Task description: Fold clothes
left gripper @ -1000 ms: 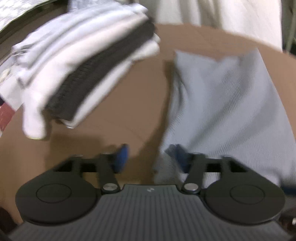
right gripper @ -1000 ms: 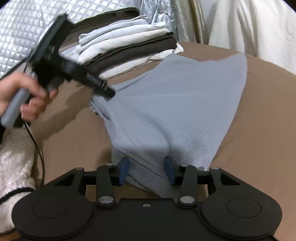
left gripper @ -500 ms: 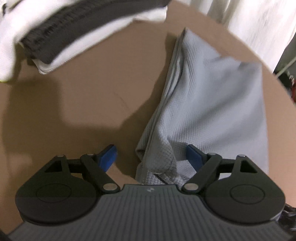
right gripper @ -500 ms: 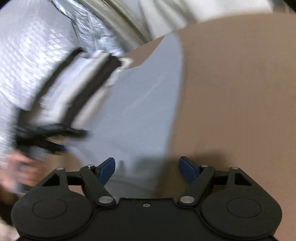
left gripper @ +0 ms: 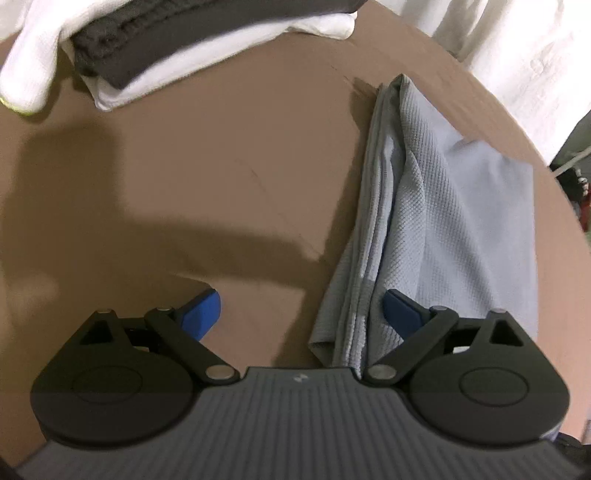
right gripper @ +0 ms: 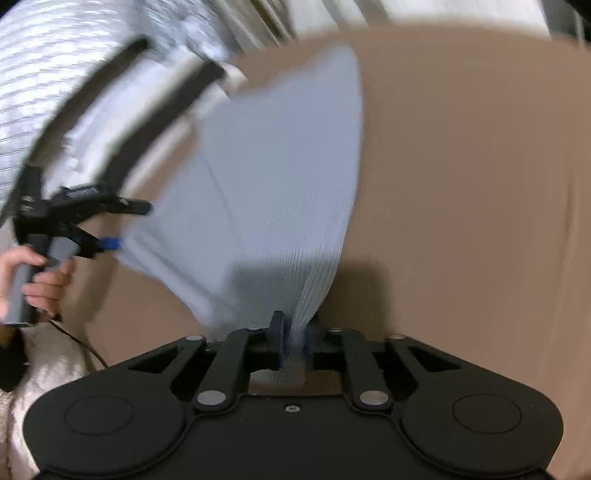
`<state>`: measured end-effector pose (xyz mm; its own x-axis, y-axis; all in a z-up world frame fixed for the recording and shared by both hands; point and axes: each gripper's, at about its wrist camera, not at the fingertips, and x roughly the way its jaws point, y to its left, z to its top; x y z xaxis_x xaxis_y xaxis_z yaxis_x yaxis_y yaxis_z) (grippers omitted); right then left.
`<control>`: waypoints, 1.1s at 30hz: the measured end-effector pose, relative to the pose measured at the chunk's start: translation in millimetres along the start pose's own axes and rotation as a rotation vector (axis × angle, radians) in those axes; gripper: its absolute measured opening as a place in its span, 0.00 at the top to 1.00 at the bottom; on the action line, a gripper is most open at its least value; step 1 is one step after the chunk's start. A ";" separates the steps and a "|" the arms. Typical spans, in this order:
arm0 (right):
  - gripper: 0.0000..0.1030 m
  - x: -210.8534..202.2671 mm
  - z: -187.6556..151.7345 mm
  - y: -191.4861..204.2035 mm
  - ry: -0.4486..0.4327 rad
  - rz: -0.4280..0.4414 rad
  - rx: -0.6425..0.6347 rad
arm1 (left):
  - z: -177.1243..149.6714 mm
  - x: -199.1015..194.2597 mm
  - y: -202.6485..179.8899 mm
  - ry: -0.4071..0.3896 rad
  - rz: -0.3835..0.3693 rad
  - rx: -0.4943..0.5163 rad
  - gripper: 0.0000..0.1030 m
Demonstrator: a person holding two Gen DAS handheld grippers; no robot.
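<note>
My right gripper [right gripper: 293, 334] is closed tight on one corner of the grey garment [left gripper: 443, 221] lying on the brown table [left gripper: 221, 166], while my left gripper [left gripper: 301, 308] waits with jaws wide apart around the opposite bunched edge, ready, I think, to pinch it for folding.

Round brown table [left gripper: 229, 177]; white drape [left gripper: 517, 44] behind; quilted silver sheet [right gripper: 55, 74], blurred, possibly wall covering.

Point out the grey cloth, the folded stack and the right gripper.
grey cloth [left gripper: 461, 206]: left wrist view, on its flat waffle-textured middle.
folded stack [left gripper: 207, 33]: left wrist view, on the dark middle layer.
right gripper [right gripper: 293, 334]: right wrist view, between the fingertips shut on the cloth.
</note>
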<state>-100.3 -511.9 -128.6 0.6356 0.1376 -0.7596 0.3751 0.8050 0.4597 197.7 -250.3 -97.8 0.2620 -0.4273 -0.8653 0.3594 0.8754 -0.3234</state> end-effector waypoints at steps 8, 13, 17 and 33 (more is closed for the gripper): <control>0.54 -18.2 37.3 16.9 -0.080 -0.014 -0.065 | 22.0 -22.2 -38.5 -0.232 -0.051 0.170 0.07; 0.36 -33.5 93.3 31.3 -0.187 -0.025 -0.391 | 70.5 0.4 -72.9 -0.280 -0.120 0.301 0.07; 0.36 8.5 139.9 -4.2 -0.232 -0.007 -0.386 | 89.7 43.2 -81.1 -0.227 -0.123 0.329 0.10; 0.93 100.3 211.4 -53.1 -0.382 0.110 -0.233 | 104.9 68.2 -90.9 -0.291 -0.112 0.427 0.69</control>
<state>86.2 -662.9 -132.0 0.8826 0.0419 -0.4683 0.1576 0.9120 0.3787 276.9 -382.8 -87.1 0.4176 -0.6109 -0.6726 0.7162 0.6768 -0.1702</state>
